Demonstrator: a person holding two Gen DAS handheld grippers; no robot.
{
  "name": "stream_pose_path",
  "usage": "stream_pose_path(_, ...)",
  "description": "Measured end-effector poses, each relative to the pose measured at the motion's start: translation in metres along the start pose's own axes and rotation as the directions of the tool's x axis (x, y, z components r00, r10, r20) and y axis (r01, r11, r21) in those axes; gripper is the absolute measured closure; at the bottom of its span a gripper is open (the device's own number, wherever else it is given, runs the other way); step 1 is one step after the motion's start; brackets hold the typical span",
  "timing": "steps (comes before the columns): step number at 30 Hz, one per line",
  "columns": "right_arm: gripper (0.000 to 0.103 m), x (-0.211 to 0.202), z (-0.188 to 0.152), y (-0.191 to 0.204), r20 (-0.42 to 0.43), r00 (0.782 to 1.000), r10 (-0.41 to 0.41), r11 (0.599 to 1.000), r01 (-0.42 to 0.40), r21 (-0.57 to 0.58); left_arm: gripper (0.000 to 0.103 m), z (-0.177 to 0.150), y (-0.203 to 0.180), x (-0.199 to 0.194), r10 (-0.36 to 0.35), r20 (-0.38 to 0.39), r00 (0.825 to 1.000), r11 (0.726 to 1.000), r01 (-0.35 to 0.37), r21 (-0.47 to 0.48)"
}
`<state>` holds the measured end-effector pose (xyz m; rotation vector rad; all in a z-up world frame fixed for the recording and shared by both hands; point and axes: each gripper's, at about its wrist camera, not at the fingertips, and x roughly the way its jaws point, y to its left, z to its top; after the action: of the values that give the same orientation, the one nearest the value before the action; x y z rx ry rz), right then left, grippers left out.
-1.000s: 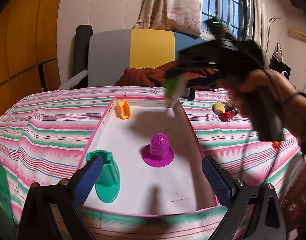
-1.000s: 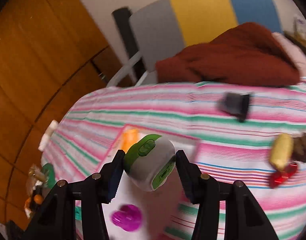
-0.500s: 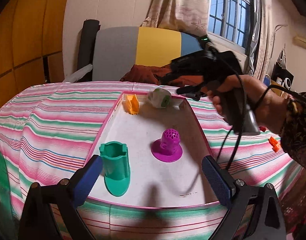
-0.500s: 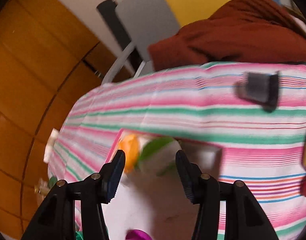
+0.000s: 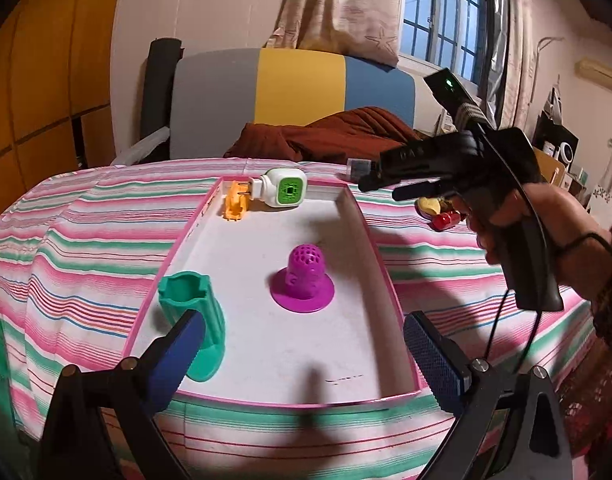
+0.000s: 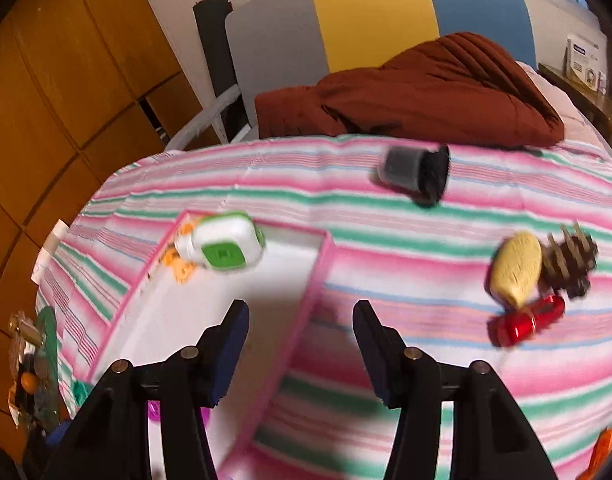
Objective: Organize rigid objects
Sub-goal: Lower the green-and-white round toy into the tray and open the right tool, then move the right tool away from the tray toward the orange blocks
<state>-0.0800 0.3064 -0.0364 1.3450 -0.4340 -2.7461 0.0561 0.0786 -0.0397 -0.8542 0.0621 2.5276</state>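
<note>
While right claw (image 6: 299, 344) gapes empty, plug-in device (image 5: 283, 193) rests in tray (image 5: 370, 236)

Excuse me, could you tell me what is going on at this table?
A person is sorting small objects into a pink-rimmed tray. The white-and-green plug-in device lies at its far end beside an orange toy. The right hand-held gripper is open and empty; the left hand-held gripper hovers open.
</note>
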Motion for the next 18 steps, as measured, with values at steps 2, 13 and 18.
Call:
stream_pose_path(2, 0.048, -0.005, -0.009, -0.005, 0.006, 1.0, -0.006, 1.0, 0.006, 0.005, 0.003, 0.0, -0.003, 0.0, 0.001, -0.002, 1.0, 1.0, -0.001, 0.005)
stream_pose_path(13, 0.048, 0.036, 0.064, 0.051, -0.019, 0.998, -0.055, 0.998, 0.055, -0.03, 0.003, 0.002, 0.003, -0.008, 0.047, 0.003, 0.999, 0.999, -0.047, -0.01)
stream_pose_path(18, 0.048, 0.074, 0.09, 0.072, -0.083, 0.984, -0.16, 0.986, 0.155, -0.054, 0.003, 0.002, 0.02, -0.01, 0.068, -0.004, 0.998, 0.996, -0.069, -0.055)
